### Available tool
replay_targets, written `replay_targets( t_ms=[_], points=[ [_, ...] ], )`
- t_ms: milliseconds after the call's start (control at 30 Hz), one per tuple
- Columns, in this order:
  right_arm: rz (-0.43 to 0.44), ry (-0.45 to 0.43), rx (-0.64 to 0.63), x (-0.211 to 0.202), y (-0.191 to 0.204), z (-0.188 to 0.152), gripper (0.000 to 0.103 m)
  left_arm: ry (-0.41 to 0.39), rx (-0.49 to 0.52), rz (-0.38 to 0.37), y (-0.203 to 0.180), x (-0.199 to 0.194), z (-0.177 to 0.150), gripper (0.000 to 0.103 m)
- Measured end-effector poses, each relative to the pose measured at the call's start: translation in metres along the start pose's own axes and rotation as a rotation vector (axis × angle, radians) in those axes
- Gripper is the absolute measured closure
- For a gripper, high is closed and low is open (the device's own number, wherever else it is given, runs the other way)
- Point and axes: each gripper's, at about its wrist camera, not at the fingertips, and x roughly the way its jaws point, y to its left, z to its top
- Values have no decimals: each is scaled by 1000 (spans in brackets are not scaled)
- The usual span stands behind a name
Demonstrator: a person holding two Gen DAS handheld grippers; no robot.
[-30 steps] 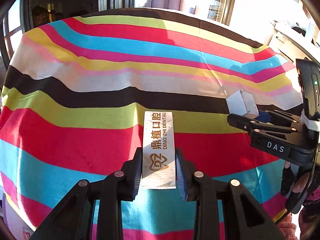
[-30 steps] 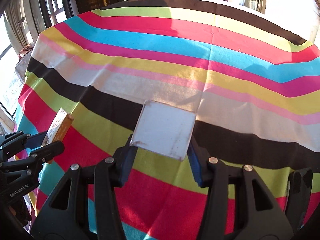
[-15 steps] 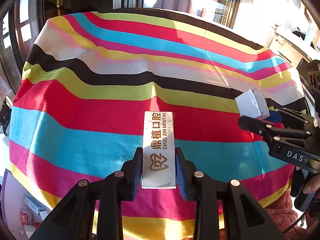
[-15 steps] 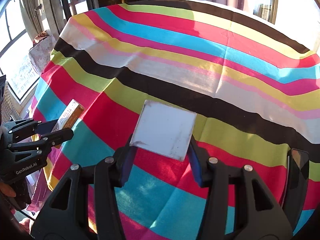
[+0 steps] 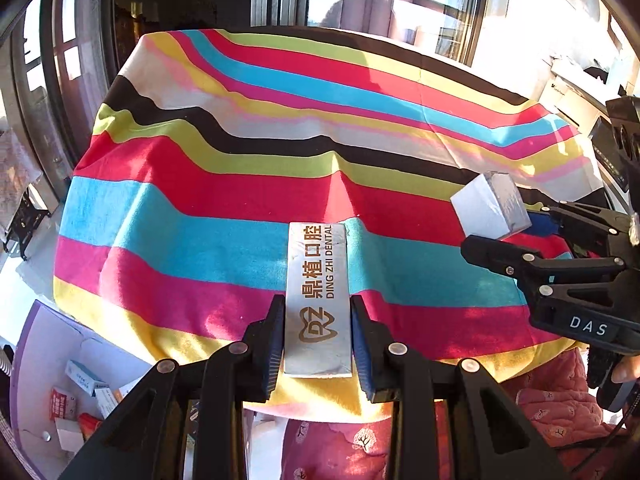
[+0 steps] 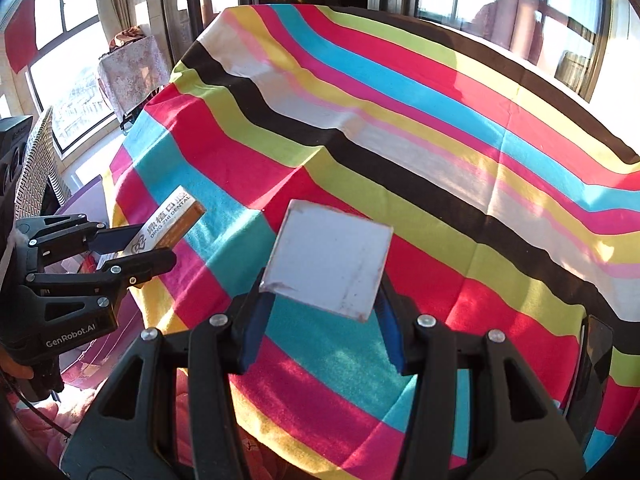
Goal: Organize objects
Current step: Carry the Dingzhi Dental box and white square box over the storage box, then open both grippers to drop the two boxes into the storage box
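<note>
Silver-faced dental box (image 5: 319,300) is clamped in the left gripper (image 5: 319,340) and a white square box (image 6: 329,266) in the right gripper (image 6: 320,320), both carried above the striped cloth (image 5: 240,184), so a drop-off place must be chosen next

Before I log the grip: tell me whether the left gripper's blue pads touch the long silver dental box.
Touching. The left wrist view shows both pads of the left gripper pressed against the box's long sides, no gap.

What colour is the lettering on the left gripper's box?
Gold on a silver box, clearest in the left wrist view.
</note>
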Motion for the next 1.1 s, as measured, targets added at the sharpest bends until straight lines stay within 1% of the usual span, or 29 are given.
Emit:
replay_targets(
  t_ms=[367,700,833,933,1100],
  points=[
    [30,26,-125,1,50,-2,49,-9,-70,56,32,-18,-31,71],
    [70,45,-244,0,96,-4,49,-28,-144,90,59,-40,-56,71],
    [84,40,-345,-6,127,3,49,-39,-174,152,75,-51,-66,71],
    [140,40,-416,-7,154,9,49,-39,-215,200,92,-59,-76,71],
    [204,58,-548,-1,204,9,49,-48,-294,263,122,-72,-92,71]
  ],
)
